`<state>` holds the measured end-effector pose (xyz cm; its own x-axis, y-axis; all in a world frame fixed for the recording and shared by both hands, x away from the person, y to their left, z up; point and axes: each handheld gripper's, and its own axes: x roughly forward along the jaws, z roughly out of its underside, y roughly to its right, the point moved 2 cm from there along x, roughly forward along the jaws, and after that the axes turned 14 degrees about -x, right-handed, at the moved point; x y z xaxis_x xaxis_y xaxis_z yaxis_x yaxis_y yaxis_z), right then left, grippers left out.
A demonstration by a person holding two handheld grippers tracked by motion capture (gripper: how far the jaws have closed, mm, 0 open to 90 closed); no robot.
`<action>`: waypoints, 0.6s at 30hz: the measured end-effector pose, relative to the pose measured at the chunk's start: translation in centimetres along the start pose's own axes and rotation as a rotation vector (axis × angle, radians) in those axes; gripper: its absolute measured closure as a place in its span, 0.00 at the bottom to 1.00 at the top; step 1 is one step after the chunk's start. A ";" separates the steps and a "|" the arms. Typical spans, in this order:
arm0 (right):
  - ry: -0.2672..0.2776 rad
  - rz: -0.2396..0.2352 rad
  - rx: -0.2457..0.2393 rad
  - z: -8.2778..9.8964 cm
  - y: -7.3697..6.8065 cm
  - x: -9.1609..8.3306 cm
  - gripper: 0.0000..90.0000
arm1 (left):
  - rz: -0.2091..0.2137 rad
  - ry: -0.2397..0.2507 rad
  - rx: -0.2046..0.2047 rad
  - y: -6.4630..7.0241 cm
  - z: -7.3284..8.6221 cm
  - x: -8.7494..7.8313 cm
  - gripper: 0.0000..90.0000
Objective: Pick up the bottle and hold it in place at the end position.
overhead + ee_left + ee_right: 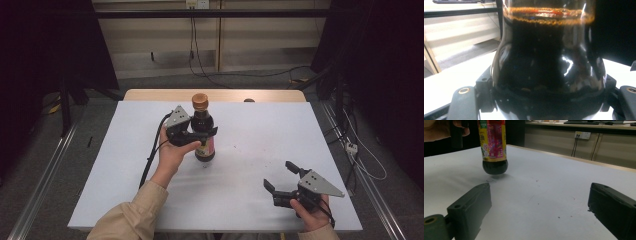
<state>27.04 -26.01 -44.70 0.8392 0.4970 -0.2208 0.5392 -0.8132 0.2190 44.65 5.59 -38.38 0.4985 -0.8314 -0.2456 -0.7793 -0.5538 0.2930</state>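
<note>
Bottle (493, 146) of dark sauce: wrap label, red-pink centre panel flanked by yellow bands and a green strip at top left; printed Chinese characters run down it, too small and blurred to read. One large dark character on the yellow band at the left edge is the clearest mark, but cannot be made out with certainty. In the high view the same label (210, 145) shows as a pink patch, its lettering illegible.

The left gripper (202, 134) is held forward over the table's middle by a beige-sleeved arm, jaws clamped round something dark; the right gripper (280, 176) is kept low near the front edge, jaws spread wide.
</note>
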 end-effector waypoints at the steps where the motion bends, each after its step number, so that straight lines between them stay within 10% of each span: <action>1: 0.000 0.000 0.000 0.0 0.0 0.0 0.05 | -0.004 0.001 0.004 0.0 0.0 0.1 0.29; 18: 0.003 0.007 0.005 0.1 0.2 -0.1 0.05 | -0.016 0.005 0.017 -1.0 -0.5 1.5 0.29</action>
<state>27.06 -26.26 -44.75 0.8434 0.4921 -0.2159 0.5327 -0.8184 0.2157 46.40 4.89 -38.61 0.5126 -0.8228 -0.2455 -0.7776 -0.5661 0.2737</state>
